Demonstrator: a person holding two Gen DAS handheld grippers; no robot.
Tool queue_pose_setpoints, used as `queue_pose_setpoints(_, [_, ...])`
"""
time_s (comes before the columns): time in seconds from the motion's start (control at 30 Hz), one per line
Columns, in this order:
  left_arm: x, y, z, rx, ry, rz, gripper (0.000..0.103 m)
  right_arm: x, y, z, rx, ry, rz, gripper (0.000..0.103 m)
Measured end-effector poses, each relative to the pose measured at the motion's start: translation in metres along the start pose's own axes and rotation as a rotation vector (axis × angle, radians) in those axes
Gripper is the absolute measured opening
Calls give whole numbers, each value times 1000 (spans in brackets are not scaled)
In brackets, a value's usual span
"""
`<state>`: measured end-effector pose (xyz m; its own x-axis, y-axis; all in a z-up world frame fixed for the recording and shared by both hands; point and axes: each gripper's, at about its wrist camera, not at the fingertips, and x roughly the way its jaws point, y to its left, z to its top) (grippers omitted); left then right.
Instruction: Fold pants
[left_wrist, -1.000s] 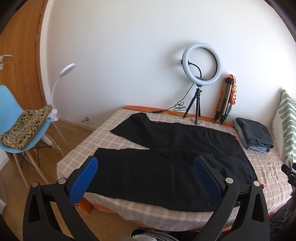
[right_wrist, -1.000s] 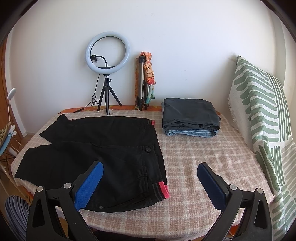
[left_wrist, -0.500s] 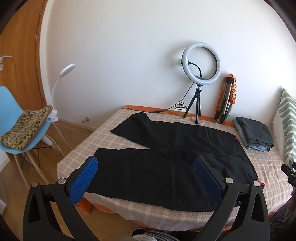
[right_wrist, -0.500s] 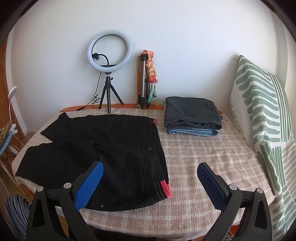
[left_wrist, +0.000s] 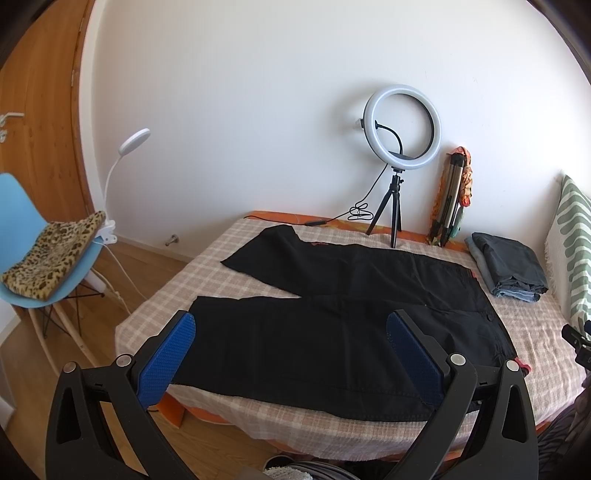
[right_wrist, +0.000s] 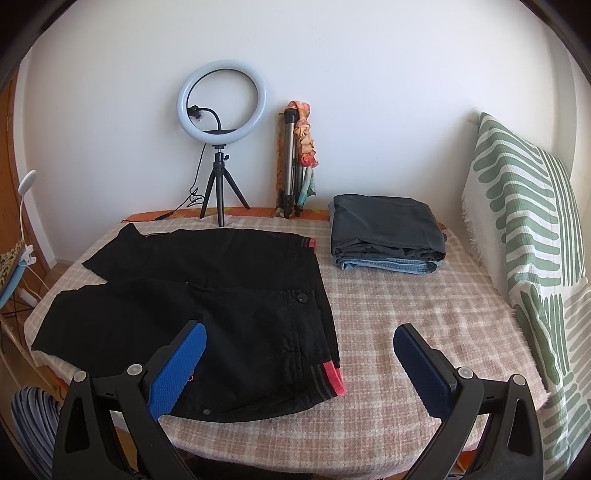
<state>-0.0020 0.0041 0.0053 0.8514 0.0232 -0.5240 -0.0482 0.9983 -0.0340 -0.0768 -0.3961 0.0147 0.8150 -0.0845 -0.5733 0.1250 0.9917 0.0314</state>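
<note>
Black pants (left_wrist: 332, 314) lie flat on the checked bed cover (left_wrist: 177, 288), legs spread to the left, waistband with a red trim to the right. In the right wrist view the pants (right_wrist: 207, 295) show their waist button and red corner. My left gripper (left_wrist: 291, 354) is open and empty, held above the near edge over the near leg. My right gripper (right_wrist: 299, 365) is open and empty, held above the near edge by the waistband corner.
A ring light on a tripod (left_wrist: 400, 147) and a folded tripod (left_wrist: 452, 199) stand at the wall. Folded grey and denim clothes (right_wrist: 388, 232) lie at the back right. A green-striped pillow (right_wrist: 524, 236) leans on the right. A blue chair (left_wrist: 40, 266) stands left.
Both grippers have drifted slightly; the view has barely shifted. The pants lie as before.
</note>
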Motion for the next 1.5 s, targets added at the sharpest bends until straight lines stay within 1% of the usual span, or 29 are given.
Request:
queue_pose_setpoints(0.3, [1, 0, -1, 2, 3, 2, 103, 3, 3, -1, -6, 3, -1, 103])
queue_pose_setpoints(0.73, [16, 7, -4, 14, 18, 25, 103, 18, 7, -1, -21, 26, -1, 103])
queue_pose_setpoints(0.87, [26, 15, -3, 27, 27, 40, 103, 25, 11, -1, -38, 39, 6, 103])
queue_pose_setpoints(1.0, [39, 30, -1, 39, 34, 73, 103, 33, 15, 1, -58, 40, 0, 103])
queue_pose_setpoints(1.1, [52, 45, 1, 33, 43, 66, 103, 40, 18, 6, -69, 37, 3, 103])
queue_pose_setpoints(1.17, [59, 54, 4, 23, 36, 56, 103, 44, 19, 11, -81, 30, 6, 103])
queue_pose_setpoints(1.23, [65, 62, 6, 16, 22, 54, 103, 48, 22, 17, -105, 14, 8, 103])
queue_pose_setpoints(1.3, [76, 69, 11, 16, 30, 59, 103, 54, 25, 25, -137, 6, 14, 103])
queue_pose_setpoints(1.5, [110, 78, 29, 19, 70, 26, 103, 83, 34, 56, -232, -16, 92, 103])
